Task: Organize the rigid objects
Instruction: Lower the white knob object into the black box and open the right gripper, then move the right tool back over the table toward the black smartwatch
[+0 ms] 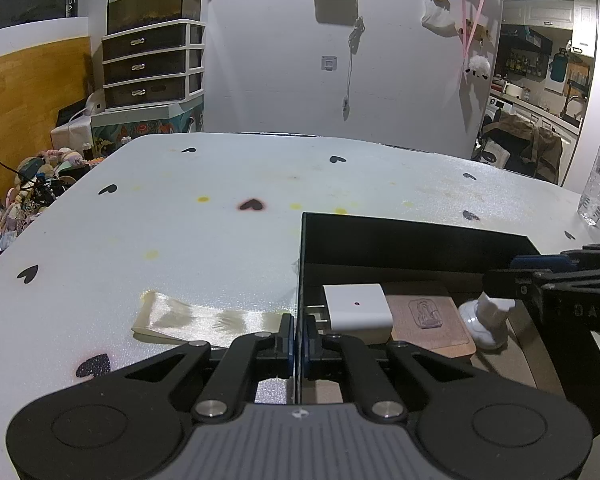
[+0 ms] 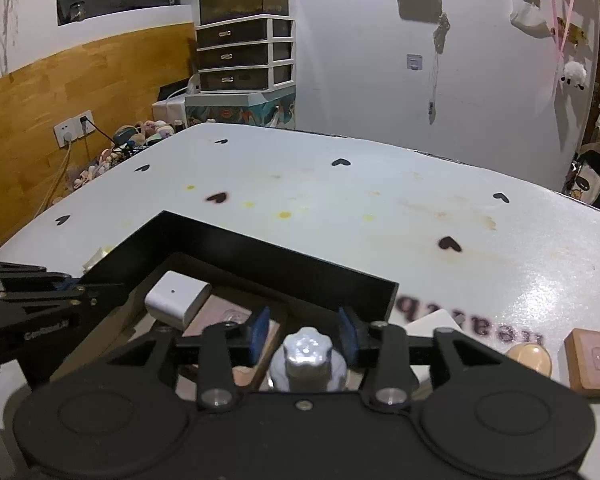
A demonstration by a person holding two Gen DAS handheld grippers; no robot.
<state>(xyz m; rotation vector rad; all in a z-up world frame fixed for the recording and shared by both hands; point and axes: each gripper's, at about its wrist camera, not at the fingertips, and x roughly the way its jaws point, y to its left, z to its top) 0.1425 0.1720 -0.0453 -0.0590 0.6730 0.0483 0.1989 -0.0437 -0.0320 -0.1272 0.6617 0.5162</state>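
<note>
Box wall hides behind clamped left gripper fingers.

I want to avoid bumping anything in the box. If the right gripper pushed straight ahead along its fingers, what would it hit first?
Probably the black box's far wall. The right gripper, jaws open around the white bottle, points at that wall with only box floor between; depth is hard to judge.

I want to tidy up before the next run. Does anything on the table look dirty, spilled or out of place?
Yes. The white table cover has yellow spots and brownish smears beyond the black box, like dried spills. A glossy cream strip lies loose left of the box, and a tan block still sits outside it.
</note>
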